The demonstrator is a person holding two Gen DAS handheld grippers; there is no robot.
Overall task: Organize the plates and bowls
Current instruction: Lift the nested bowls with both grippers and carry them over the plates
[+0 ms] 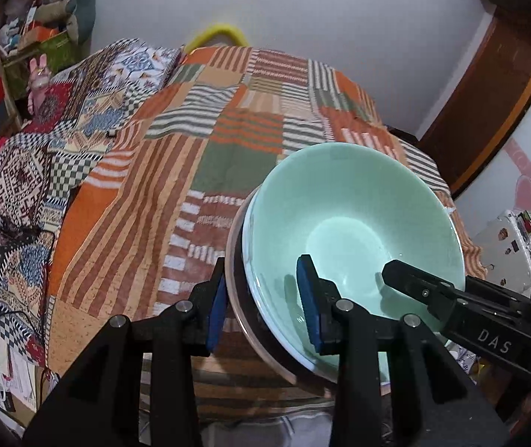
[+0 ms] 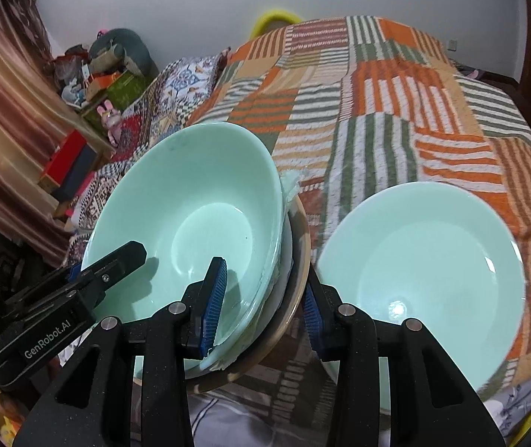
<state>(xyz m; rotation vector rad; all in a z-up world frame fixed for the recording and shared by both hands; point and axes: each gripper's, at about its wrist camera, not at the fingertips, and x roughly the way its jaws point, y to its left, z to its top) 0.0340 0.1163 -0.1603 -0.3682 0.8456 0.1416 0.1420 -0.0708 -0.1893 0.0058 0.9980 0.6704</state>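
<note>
Both claws clamp one stack of dishes above the bed (image 1: 198,156): left claw (image 1: 265,309) and right claw (image 2: 261,309) grip opposite rims, green bowl (image 2: 191,216) on top. A second green plate (image 2: 422,272) lies just right of it.

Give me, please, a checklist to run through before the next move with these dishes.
1. Left tongs clamped on the rim of the stack: ok.
2. Right tongs clamped on the opposite rim: ok.
3. Top mint-green bowl nested in the tan dish: ok.
4. Stack level: not ok, it looks tilted.
5. Stack clear of the patchwork quilt: cannot tell.
6. Second mint-green bowl lying empty on the quilt: ok.
</note>
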